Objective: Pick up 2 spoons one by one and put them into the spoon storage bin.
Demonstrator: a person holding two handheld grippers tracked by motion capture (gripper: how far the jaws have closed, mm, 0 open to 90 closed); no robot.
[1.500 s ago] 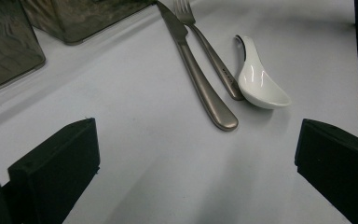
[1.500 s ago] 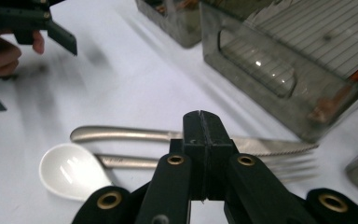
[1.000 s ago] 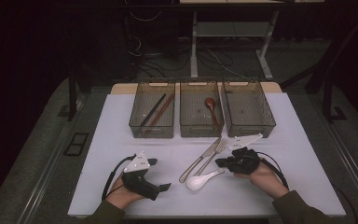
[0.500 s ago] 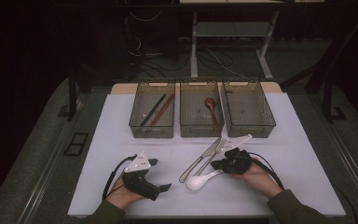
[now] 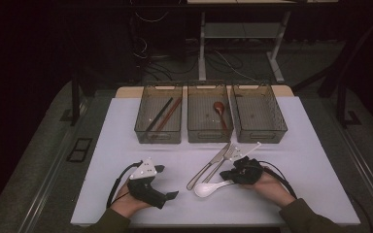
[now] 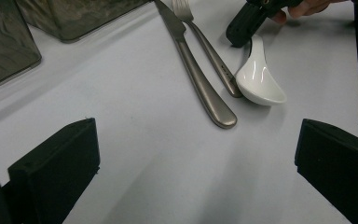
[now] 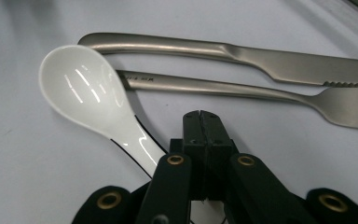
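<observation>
On the desk (image 5: 126, 145), right gripper's (image 7: 200, 119) fingers sit together beside the spoon (image 7: 88, 95) handle, left gripper's (image 6: 191, 154) apart, so pushing forward might just skid it into the fork (image 7: 242, 88).

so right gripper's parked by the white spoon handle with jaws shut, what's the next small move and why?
Probably open the jaws and shift them over the handle. The right gripper is shut with nothing between its pads; the white spoon handle runs just beside it on the table, seemingly not gripped. The spoon's bowl lies against the fork, so grasp at the handle end. The left gripper rests open, away.
</observation>
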